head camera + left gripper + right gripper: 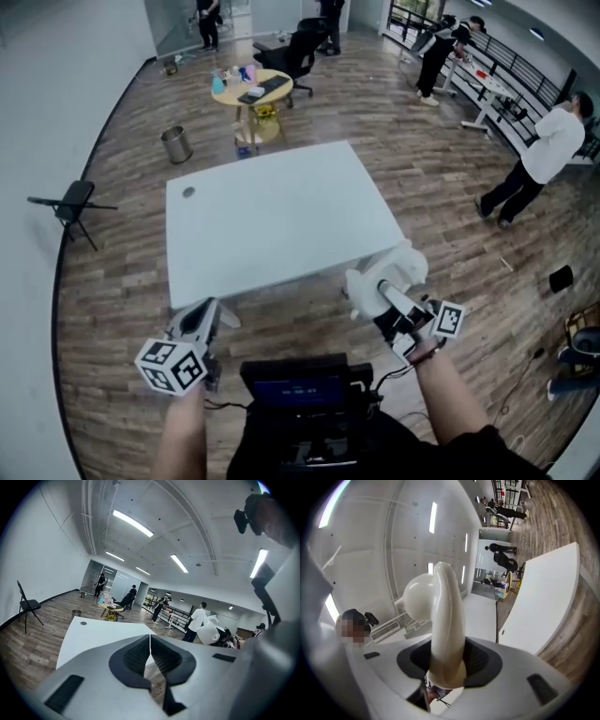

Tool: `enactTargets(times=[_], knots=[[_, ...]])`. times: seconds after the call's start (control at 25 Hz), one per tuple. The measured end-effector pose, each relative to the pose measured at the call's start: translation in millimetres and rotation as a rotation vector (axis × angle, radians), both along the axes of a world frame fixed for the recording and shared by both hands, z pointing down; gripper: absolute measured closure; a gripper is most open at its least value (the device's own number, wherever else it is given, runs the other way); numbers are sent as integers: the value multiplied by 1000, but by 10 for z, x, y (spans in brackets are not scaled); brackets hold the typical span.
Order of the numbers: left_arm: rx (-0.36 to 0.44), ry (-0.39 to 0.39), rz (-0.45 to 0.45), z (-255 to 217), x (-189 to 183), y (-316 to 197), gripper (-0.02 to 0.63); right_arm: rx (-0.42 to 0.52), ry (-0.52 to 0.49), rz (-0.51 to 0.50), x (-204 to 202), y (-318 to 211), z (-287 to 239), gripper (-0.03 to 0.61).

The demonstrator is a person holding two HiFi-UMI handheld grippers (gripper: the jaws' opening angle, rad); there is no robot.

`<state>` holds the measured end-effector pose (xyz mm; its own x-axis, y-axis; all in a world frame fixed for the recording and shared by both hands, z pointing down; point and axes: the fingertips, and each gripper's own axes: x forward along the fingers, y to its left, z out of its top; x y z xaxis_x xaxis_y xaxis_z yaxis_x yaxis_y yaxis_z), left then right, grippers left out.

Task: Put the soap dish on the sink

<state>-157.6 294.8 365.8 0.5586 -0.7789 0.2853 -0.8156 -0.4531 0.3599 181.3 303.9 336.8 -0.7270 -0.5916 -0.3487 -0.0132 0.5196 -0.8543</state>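
**Head view.** The right gripper pinches the soap dish just off the near right corner of the white table, over the floor and not over the top. The left gripper hangs off the table's near left corner and carries nothing. We see no sink in any view.

**Left gripper view.** The jaws are pressed together with nothing between them. The table top runs ahead of them, and the dish shows white off the table's right side.

**Right gripper view.** The jaws clamp the glossy dish by one edge, so it stands on end between the pads.

**Step in hand (our judgement).** This is the carry to the sink.
- The surface looks slick and the hold is narrow, so we keep the pinch firm and avoid jolts.
- We set the dish down flat before letting go.

**Room.**
- The table's near edge and right corner are closest to the dish, so we pass round them.
- The floor right of the table is open.
- People stand well beyond the table's far right side.
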Motion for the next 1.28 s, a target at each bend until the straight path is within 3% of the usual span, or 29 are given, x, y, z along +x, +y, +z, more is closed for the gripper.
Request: enactTargets(times=[0.4, 0.72, 0.92, 1.28], knots=[[12, -1, 55, 132, -567, -868, 604, 14, -8, 57, -556, -722, -3, 416], [19, 3, 106, 136, -605, -1309, 604, -7, 2, 86, -635, -950, 100, 416], [2, -2, 75, 221, -659, -1363, 604, -24, -12, 74, -606, -1074, 221, 416], [-4, -20, -2, 246, -830, -1860, 604, -36, -16, 8, -777, -1875, 269, 416]])
